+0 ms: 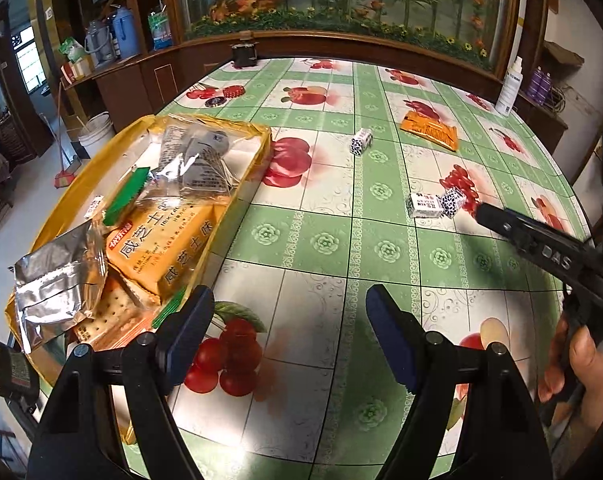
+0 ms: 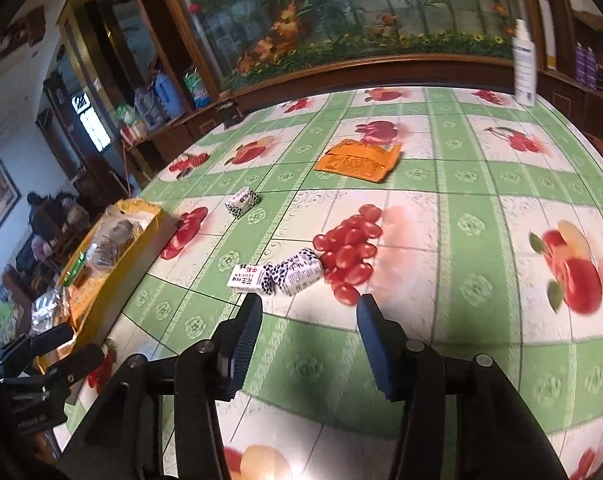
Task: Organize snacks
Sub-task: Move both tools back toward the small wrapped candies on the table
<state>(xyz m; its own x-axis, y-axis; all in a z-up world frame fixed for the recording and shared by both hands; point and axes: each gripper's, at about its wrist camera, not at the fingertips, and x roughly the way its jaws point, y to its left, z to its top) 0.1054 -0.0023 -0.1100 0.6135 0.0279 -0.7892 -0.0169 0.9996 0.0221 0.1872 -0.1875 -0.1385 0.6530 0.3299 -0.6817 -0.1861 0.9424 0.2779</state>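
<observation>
**Right wrist view: two wrapped candies lie just ahead of the spread fingers**

The right gripper (image 2: 307, 306) has its fingers apart with nothing between them, only the fruit-print surface (image 2: 461, 216) showing in the gap. Just beyond the tips, slightly toward the left finger, lie two small wrapped candies (image 2: 279, 274), touching end to end. Their shared long axis runs roughly across the view, rising a little to the right, so the fingers as they now stand would straddle the pair along its length, not across its narrow side. I judge that a small turn of the wrist, or picking the right-hand piece alone, would give a surer pinch.

Farther out, a third candy (image 2: 242, 201) sits alone, and an orange snack packet (image 2: 359, 160) lies flat beyond it, both well apart from the fingers.

In the left wrist view the left gripper (image 1: 289, 300) is also spread and empty, hanging over bare surface. The yellow tray (image 1: 237, 184), already loaded with cracker packs and a foil bag, lies just to its left. The candy pair is well off to its right, with the right gripper's tip almost on it, so the right hand is clearly the nearer one for this pick. The tray lies far to the left of the candies.
</observation>
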